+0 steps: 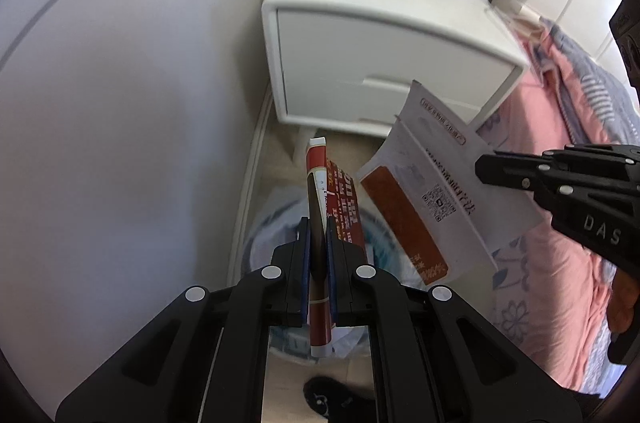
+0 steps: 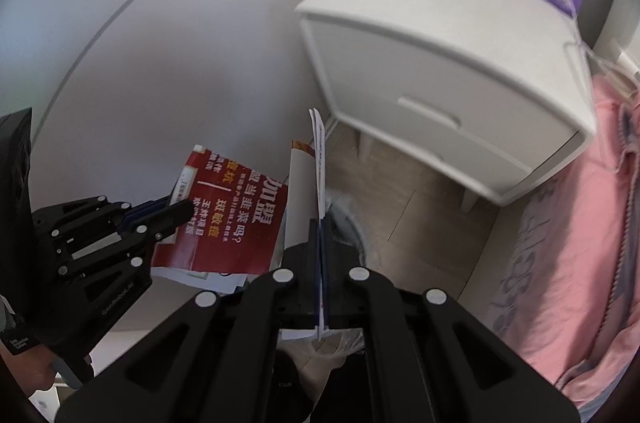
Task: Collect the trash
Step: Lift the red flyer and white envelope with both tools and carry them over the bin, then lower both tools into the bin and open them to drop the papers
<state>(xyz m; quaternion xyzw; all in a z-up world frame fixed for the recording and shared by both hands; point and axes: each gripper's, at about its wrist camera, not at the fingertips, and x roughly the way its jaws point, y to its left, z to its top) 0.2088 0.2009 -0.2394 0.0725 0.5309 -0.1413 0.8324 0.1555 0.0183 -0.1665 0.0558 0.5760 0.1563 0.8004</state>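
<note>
Now I have both tools clamped on paper: my left gripper (image 1: 318, 235) pinches the red flyer (image 1: 320, 191) edge-on, my right gripper (image 2: 322, 235) the white leaflet (image 2: 318, 159). Both sheets hang above the lined bin (image 1: 272, 223), which sits directly under the left fingertips, so I judge that hand nearer the drop.

A narrow strip of wooden floor (image 2: 404, 211) runs between a pale wall (image 1: 120, 103) on the left and a pink-quilted bed (image 1: 560, 223) on the right. A white nightstand (image 1: 384, 35) closes off the far end. A lined waste bin (image 2: 352, 223) stands on the strip directly below, just beside the wall.
</note>
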